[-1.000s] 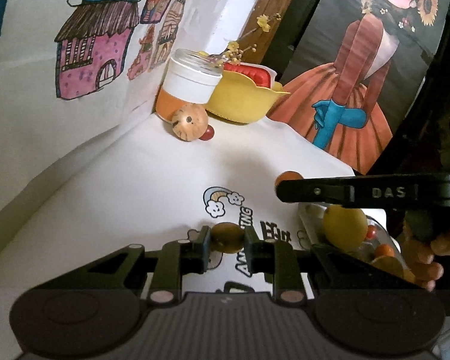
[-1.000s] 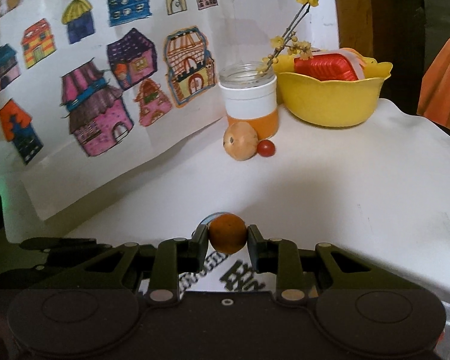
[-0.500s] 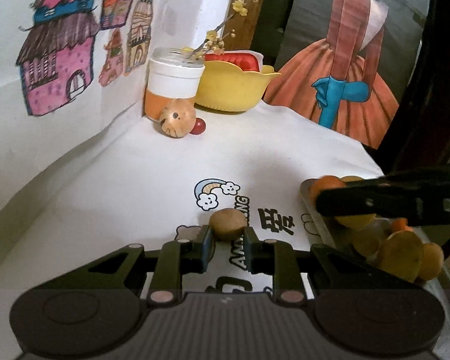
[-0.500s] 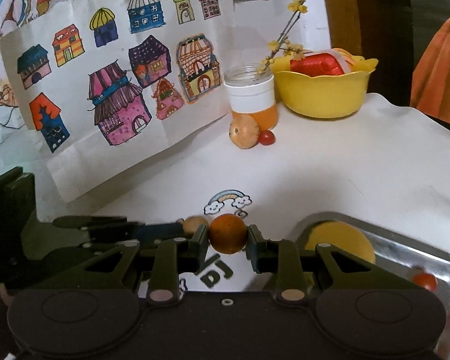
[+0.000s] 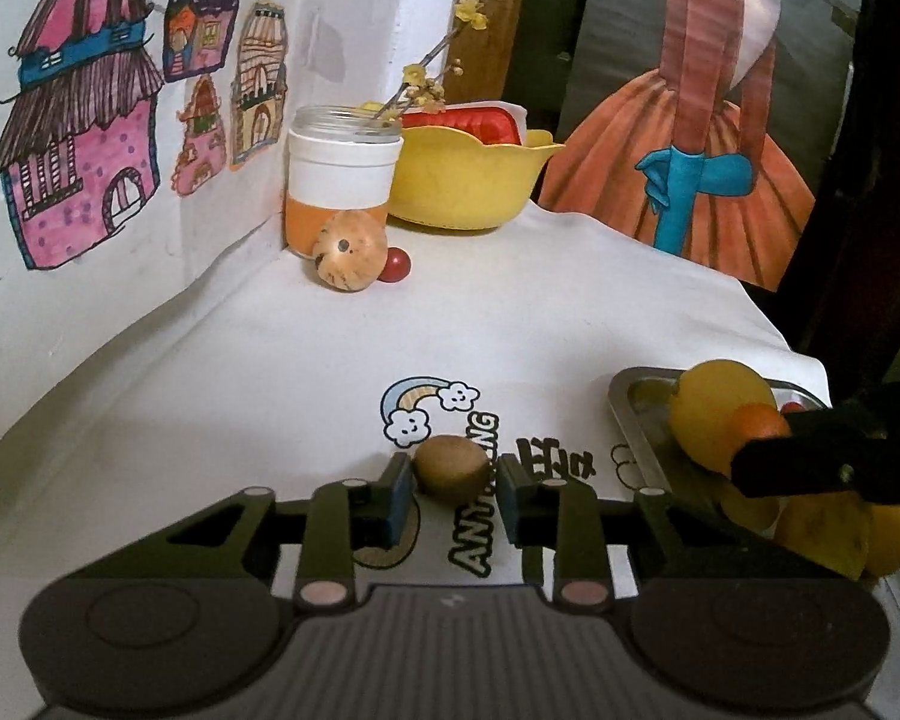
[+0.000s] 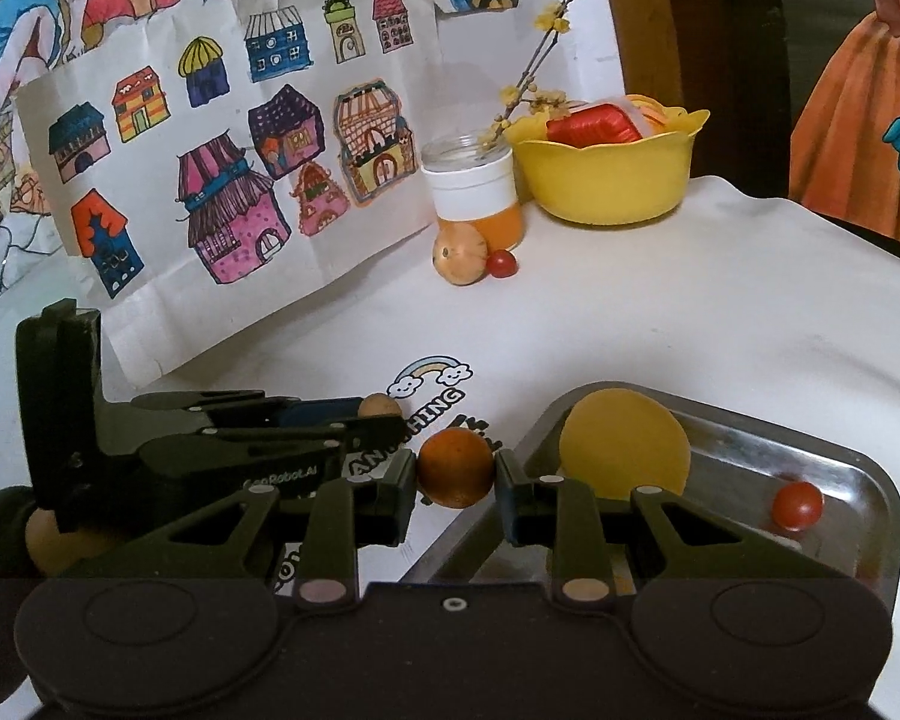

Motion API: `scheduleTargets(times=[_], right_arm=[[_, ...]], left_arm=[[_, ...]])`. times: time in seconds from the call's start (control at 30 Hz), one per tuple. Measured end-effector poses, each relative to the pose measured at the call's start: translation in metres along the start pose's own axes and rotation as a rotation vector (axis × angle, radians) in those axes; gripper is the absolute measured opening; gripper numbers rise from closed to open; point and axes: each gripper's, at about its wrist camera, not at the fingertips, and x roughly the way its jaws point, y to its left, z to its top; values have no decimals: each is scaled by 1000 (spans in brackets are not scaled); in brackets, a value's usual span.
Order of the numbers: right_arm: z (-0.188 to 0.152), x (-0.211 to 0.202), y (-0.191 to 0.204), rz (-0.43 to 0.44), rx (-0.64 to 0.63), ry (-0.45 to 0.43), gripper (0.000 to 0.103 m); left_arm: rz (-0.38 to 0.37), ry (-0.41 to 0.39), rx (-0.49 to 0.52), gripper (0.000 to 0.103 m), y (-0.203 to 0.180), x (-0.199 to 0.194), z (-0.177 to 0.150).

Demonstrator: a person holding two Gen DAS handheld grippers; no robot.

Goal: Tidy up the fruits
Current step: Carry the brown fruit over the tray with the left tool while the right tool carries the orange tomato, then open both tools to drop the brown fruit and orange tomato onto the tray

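Note:
A brown kiwi-like fruit [image 5: 450, 462] lies on the printed white cloth, between the tips of my left gripper [image 5: 455, 495], which stands open with gaps on both sides of it. My right gripper [image 6: 457, 483] is shut on a small orange [image 6: 455, 459] and hovers at the near left corner of the metal tray [image 6: 870, 468]. In the tray lie a big yellow fruit [image 6: 624, 444] and a cherry tomato [image 6: 798, 504]. The left wrist view shows the tray [image 5: 630, 414] at the right, with more yellow pieces half hidden behind the right gripper's finger [image 5: 810, 462].
At the back corner stand a glass jar [image 5: 345, 180] with a twig and a yellow bowl [image 5: 462, 192] holding a red pack. A tan round fruit [image 5: 351, 252] and a cherry tomato [image 5: 395, 264] lie before the jar. Paper house drawings cover the left wall.
My left gripper has set the brown fruit down on the cloth and opened. My right gripper has carried the orange down and back to the tray's corner.

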Motion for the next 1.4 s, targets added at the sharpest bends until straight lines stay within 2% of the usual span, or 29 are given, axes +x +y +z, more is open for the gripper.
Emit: scheduleTargets(times=[0.27,0.5,0.87,1.13,1.4], right_arm=[[-6,-18,-5,-4,12,-27,30],[-19,-47,-14,-25,38,-68,30],[-48,-94,-34,-83,69,-111,30],[-78,-117,-41,-102,91,-116,30],[-107,-128,-48,-144,86,-107,30]], left_arm=[[-22,1,15,31,-12,-7,-3],[-88,-24,22,31,-33,-30,-5],[-206,-54,85,31,-90,-65,-12],[-270,-32,143,31,-127,-78,-27],[-273,9,191,31,-151,-74,-41]])
